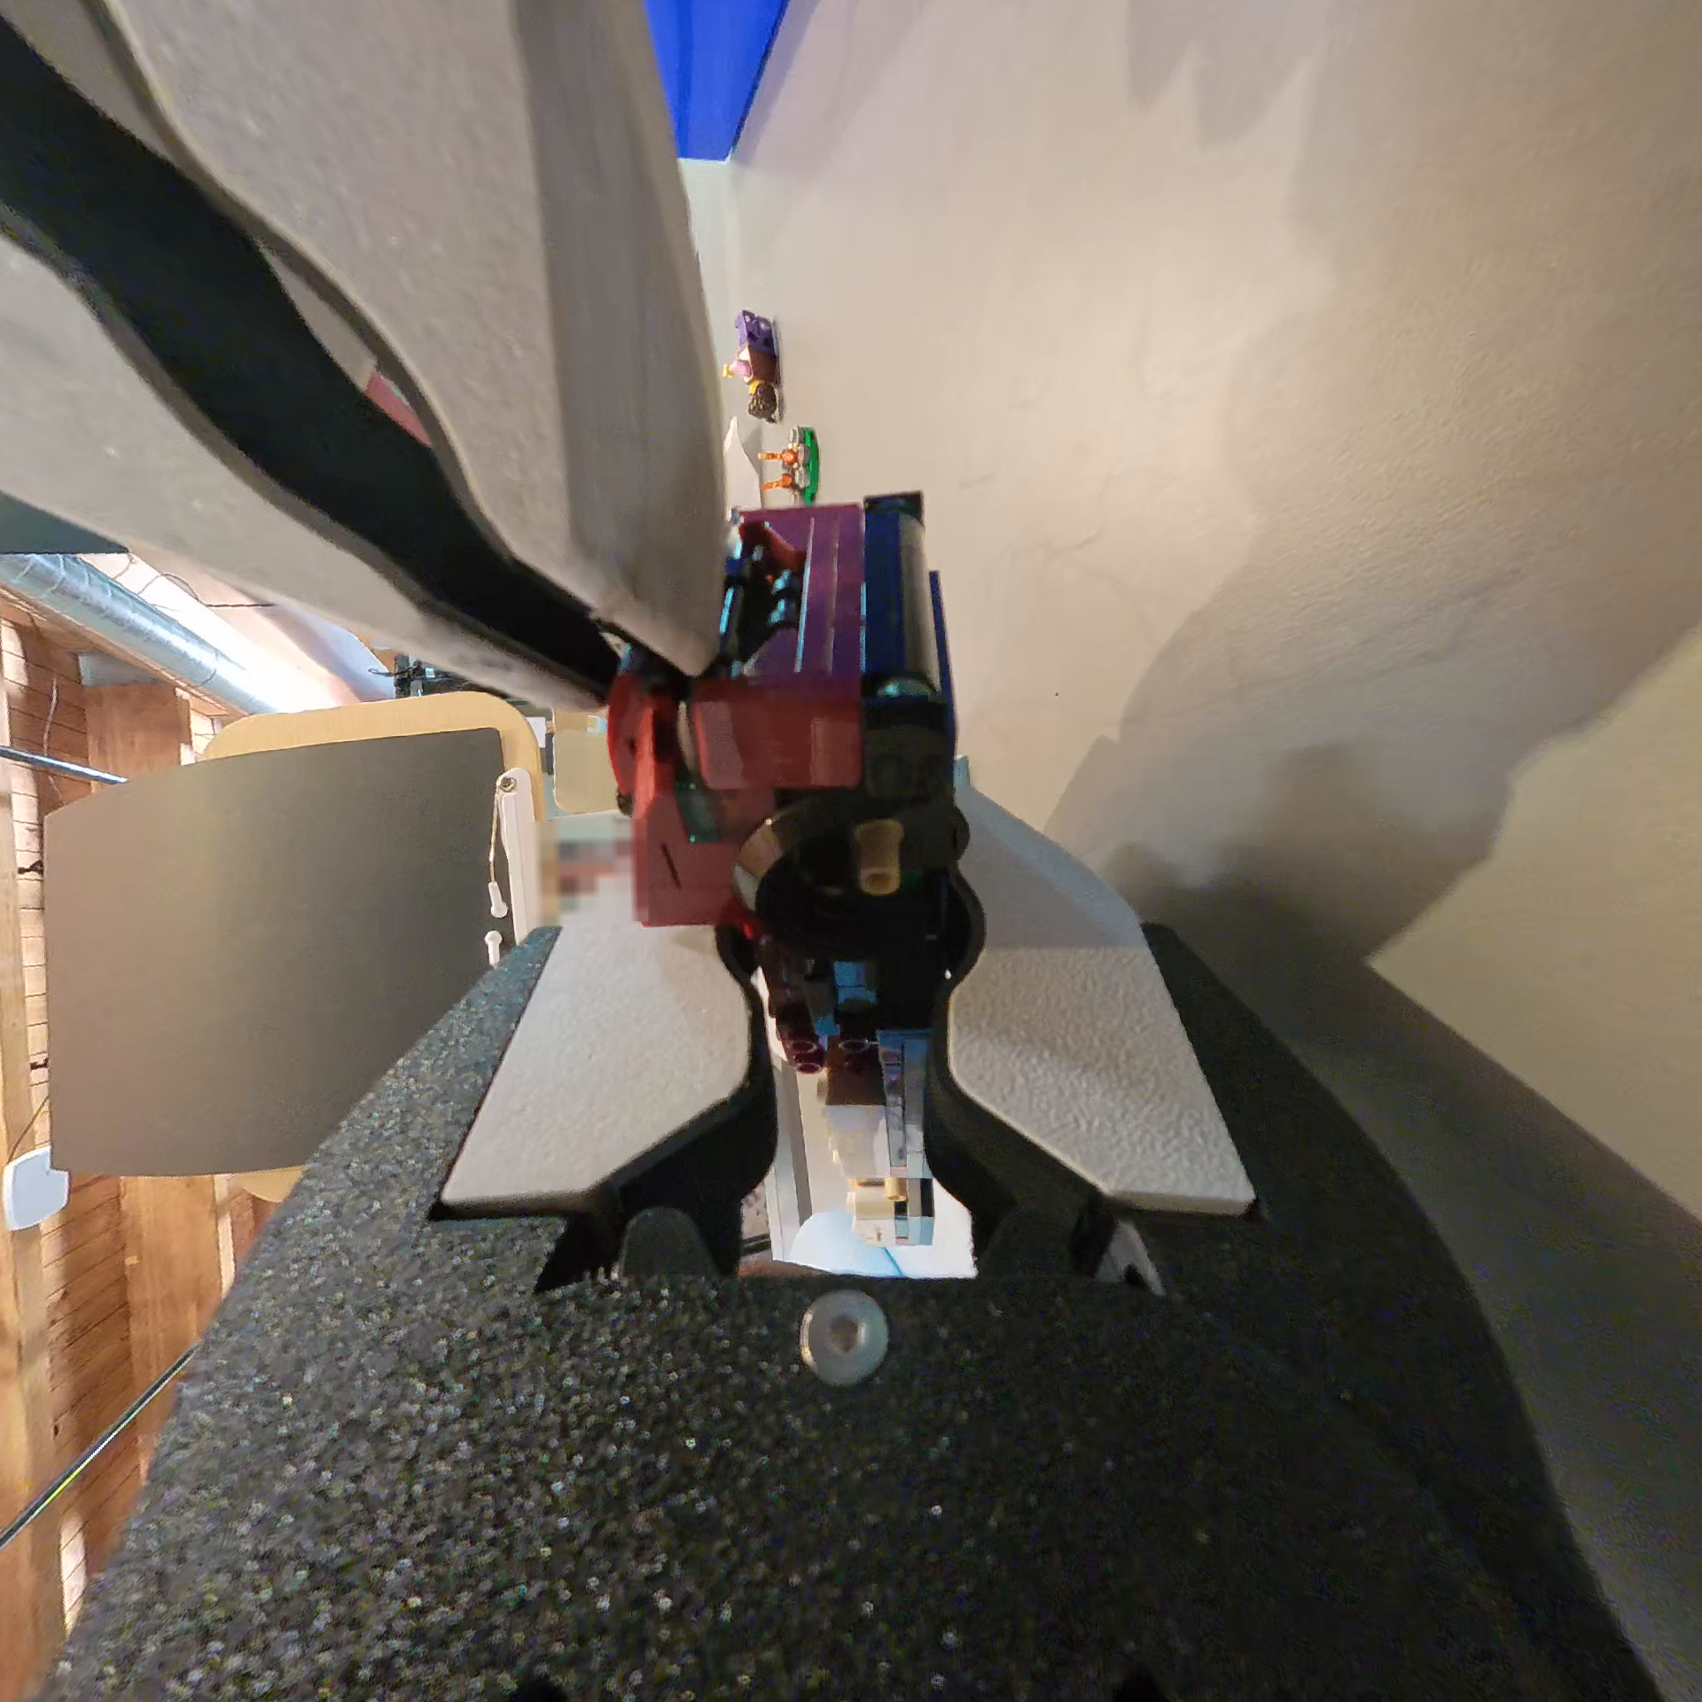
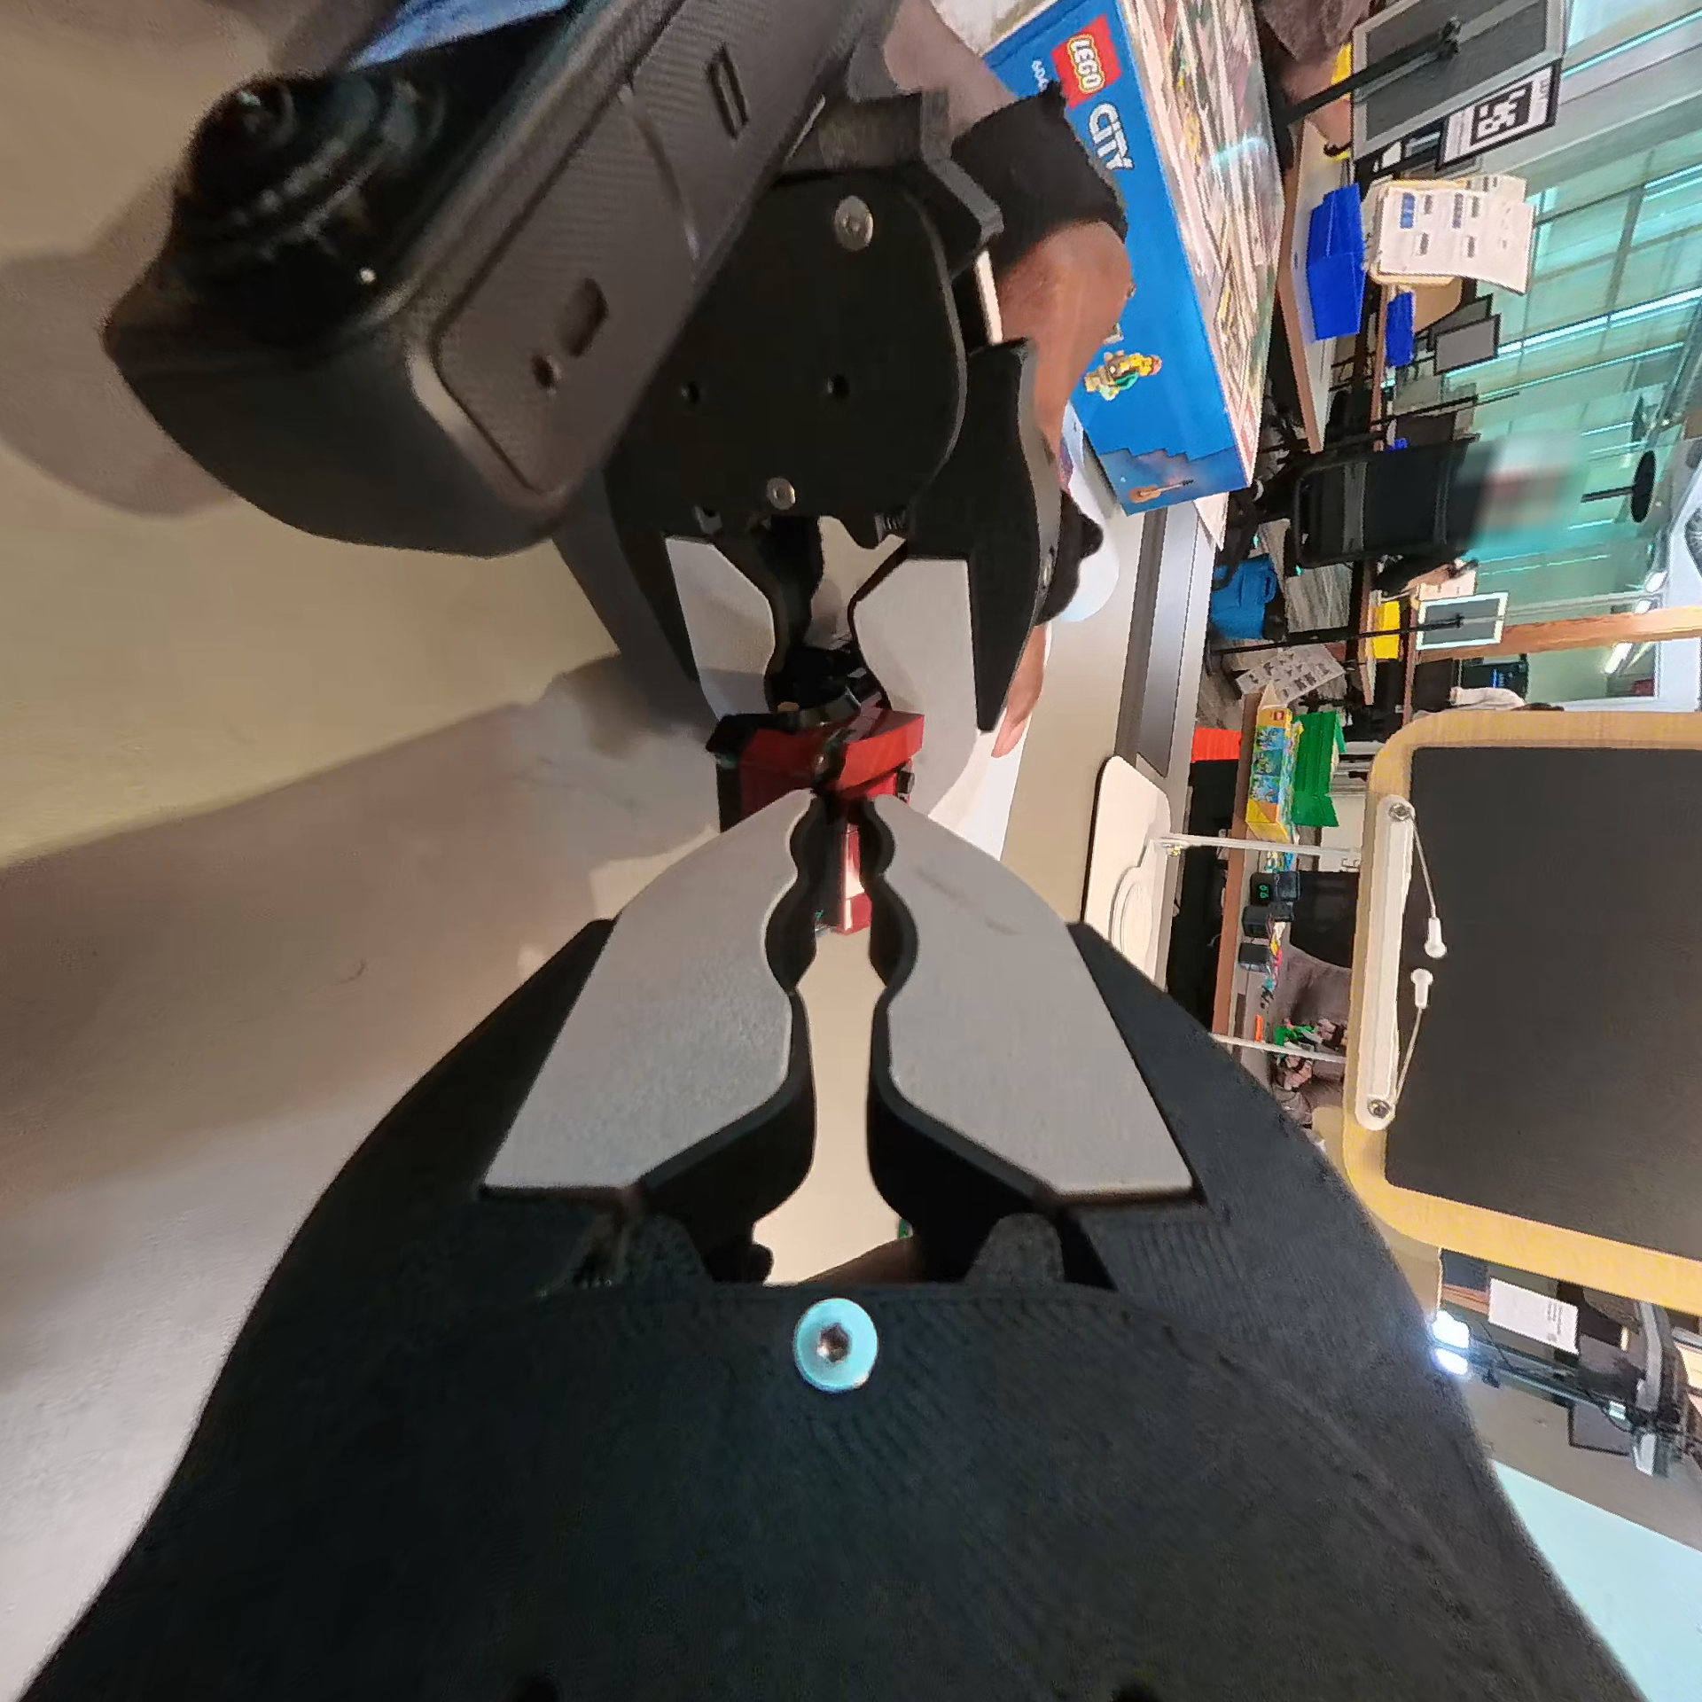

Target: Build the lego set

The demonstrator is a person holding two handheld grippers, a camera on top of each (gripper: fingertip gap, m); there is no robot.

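A toy-brick vehicle (image 1: 810, 728), red, purple and dark blue with a black wheel (image 1: 829, 884), is held in the air beside the pale table (image 1: 1197, 414). My left gripper (image 1: 852, 930) is shut on its black and blue underside, with a finger on each side. My right gripper (image 2: 840, 815) is shut on a thin red part at the model's (image 2: 810, 764) other end. Its grey fingers also show in the left wrist view (image 1: 589, 368), coming in from the upper left. The left gripper (image 2: 815, 645) and its camera show in the right wrist view, facing mine.
Two small brick figures or bits (image 1: 760, 359) (image 1: 794, 465) lie on the table beyond the model. A blue toy box (image 2: 1170, 276) stands at the back. A hand (image 2: 1068, 304) holds the left gripper. A wood-framed black chair back (image 2: 1547, 995) is to the side. One gripper's finger ends stand about 8 cm off the other's.
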